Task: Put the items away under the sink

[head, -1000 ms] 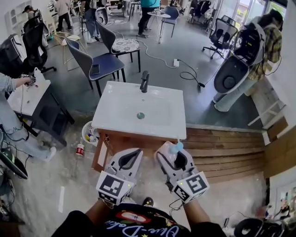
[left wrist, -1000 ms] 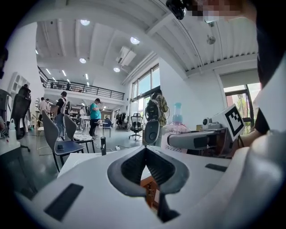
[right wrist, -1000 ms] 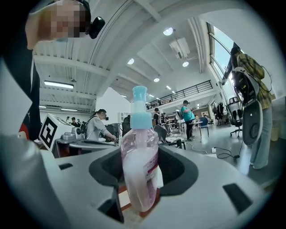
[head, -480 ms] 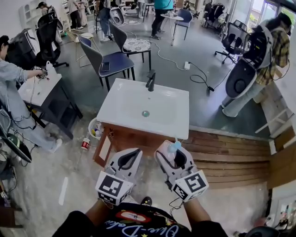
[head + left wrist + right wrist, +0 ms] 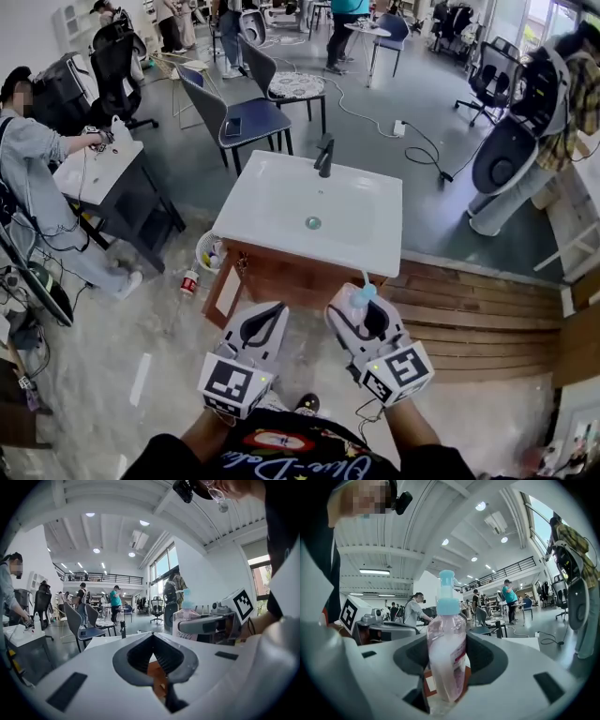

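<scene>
A white sink with a black faucet tops a wooden cabinet in front of me. My right gripper is held level before the cabinet, shut on an upright clear pink bottle with a light blue pump cap. In the right gripper view the bottle stands between the jaws of the right gripper. My left gripper is beside it on the left, shut and holding nothing. The left gripper view shows the left gripper with its tips meeting, and the bottle to the right.
A small bin with items and a red can sit on the floor left of the cabinet. Wooden decking runs to the right. A grey chair stands behind the sink. A person works at a table on the left.
The sink has drifted to the right and a little closer in the head view. Both grippers keep their pose, with the bottle still held in the right one.
</scene>
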{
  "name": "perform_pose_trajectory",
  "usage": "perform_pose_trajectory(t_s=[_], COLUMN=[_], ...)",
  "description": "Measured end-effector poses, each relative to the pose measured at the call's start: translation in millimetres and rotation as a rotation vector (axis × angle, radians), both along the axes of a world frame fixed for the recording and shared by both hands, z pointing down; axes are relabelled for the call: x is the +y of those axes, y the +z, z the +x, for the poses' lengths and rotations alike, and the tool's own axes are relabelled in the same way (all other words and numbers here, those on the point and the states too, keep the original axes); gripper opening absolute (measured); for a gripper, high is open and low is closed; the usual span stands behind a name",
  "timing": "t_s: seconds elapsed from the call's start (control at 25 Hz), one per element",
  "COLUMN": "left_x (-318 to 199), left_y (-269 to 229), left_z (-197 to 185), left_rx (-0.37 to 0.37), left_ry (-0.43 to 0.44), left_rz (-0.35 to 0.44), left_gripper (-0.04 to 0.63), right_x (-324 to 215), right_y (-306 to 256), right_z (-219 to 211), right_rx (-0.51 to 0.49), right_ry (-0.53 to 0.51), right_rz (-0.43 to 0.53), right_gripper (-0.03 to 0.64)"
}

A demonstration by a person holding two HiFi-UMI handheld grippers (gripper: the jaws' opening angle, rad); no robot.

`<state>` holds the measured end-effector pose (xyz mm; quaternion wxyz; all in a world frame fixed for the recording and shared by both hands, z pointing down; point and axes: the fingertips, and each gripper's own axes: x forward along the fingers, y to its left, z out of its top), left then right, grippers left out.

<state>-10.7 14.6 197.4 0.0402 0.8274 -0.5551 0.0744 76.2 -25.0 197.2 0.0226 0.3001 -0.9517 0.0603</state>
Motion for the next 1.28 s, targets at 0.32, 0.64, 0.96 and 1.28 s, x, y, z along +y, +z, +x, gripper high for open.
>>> perform_pose_trajectory(t_s=[0.32,0.64,0.96,1.28], left_x=[3,-1,-4,-10], left_y=[10,23,23,23], left_z=[-22,-66,-81,-86], left_rx=[-0.041,-0.007,0.021,0.04], left_ry=[0.034,0.04,0.085,0.13], left_rz=[-0.01,-0.037,-0.026,-0.011], left_gripper=[0.006,0.006,0.006,0.006], right_x=[5,6,10,12], right_y=[6,22,23,21], right_z=[-23,-53,-69,-73], right_rx=[-0.01,-0.005,0.016,0.032], right_ry=[0.03,0.087,0.141,0.188], right_rz=[-0.014,-0.047,-0.042,-0.042], right_gripper=[0.221,0.221,0.221,0.221])
